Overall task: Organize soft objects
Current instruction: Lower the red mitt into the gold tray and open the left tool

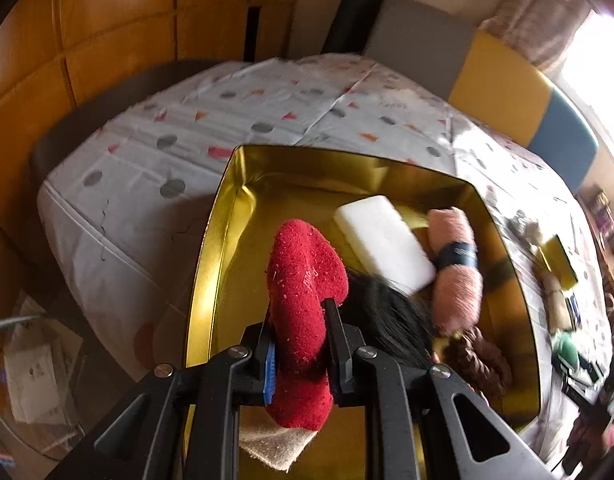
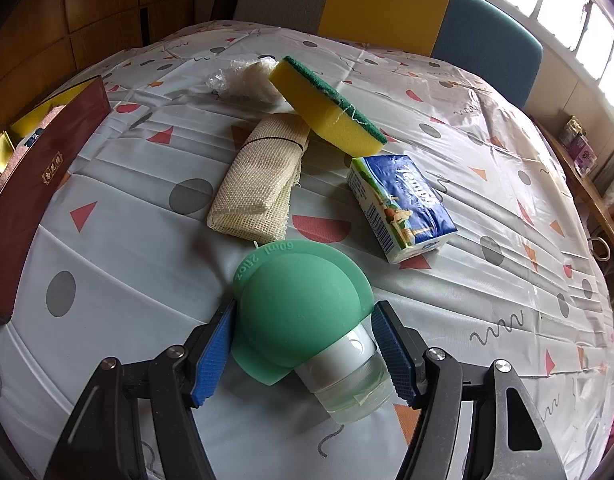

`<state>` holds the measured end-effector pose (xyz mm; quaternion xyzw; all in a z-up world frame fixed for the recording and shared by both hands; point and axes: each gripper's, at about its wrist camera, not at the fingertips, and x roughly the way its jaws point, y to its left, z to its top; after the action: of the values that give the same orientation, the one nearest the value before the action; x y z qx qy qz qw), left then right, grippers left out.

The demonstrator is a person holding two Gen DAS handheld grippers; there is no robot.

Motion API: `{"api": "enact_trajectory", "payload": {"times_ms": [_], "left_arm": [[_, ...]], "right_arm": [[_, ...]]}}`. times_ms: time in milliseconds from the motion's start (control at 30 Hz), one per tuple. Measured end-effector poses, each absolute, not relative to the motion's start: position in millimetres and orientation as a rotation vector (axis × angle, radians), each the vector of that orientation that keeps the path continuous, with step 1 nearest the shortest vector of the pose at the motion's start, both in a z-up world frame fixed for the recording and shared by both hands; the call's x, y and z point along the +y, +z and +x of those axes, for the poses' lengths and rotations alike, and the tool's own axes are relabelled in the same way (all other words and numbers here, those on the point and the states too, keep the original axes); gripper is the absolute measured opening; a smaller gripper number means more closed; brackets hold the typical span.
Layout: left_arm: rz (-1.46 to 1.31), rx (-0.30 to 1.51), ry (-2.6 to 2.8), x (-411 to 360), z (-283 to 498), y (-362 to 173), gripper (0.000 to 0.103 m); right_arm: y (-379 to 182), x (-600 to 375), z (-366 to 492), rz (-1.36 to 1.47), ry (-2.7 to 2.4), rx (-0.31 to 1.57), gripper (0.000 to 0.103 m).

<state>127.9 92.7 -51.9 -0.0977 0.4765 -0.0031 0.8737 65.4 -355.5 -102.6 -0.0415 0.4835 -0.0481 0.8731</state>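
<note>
While your left tool (image 1: 299, 336) hangs over the gold tin (image 1: 243, 184) in the lower middle of the left wrist view, its jaws are closed tight on a red fuzzy sock (image 1: 303, 280), which stands pinched between them with its toe rising toward the centre of the frame; you look to be at the dropping-in step for this piece. Further right inside the tin lie a white foam block (image 1: 383, 244), a tuft of black hair-like fibre (image 1: 387, 312), a pink fuzzy roll (image 1: 455, 272) with a dark band and, at the lower right, a brown braided piece (image 1: 479, 360); a beige cloth (image 1: 275, 444) shows under the sock at the bottom edge. The next move calls for lowering over the bare gold floor at the left of the tin and parting the jaws there, clear of the foam block.

In the right wrist view, the tin's dark red outer wall (image 2: 47, 160) runs along the left edge; across the upper middle of the table (image 2: 507, 280) sit a crumpled plastic wrap (image 2: 235, 78), a beige mesh cloth (image 2: 259, 184), a yellow sponge (image 2: 327, 108) leaning on that cloth, and a tissue pack (image 2: 399, 204) to the right. At the lower centre your right tool (image 2: 303, 356) has its blue pads (image 2: 211, 356) either side of a green silicone bottle (image 2: 303, 320); they appear to touch it, but whether you are gripping firmly I cannot tell; if not, squeeze gently before lifting toward the tin.
</note>
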Motion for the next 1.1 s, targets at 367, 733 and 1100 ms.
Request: {"api": "enact_trajectory", "payload": {"times_ms": [367,733,1100], "left_arm": [[-0.226,1.068,0.026,101,193,-76,0.027],[-0.179,0.983,0.052,93,171,-55,0.044],[-0.1,0.863,0.027,61,91,-30,0.044]], "right_arm": [[-103,-356,66,-0.085,-0.101,1.012,0.068],[-103,-356,67,-0.089,-0.104,1.014,0.069],[-102,-353,66,-0.1,-0.122,1.014,0.068]]}}
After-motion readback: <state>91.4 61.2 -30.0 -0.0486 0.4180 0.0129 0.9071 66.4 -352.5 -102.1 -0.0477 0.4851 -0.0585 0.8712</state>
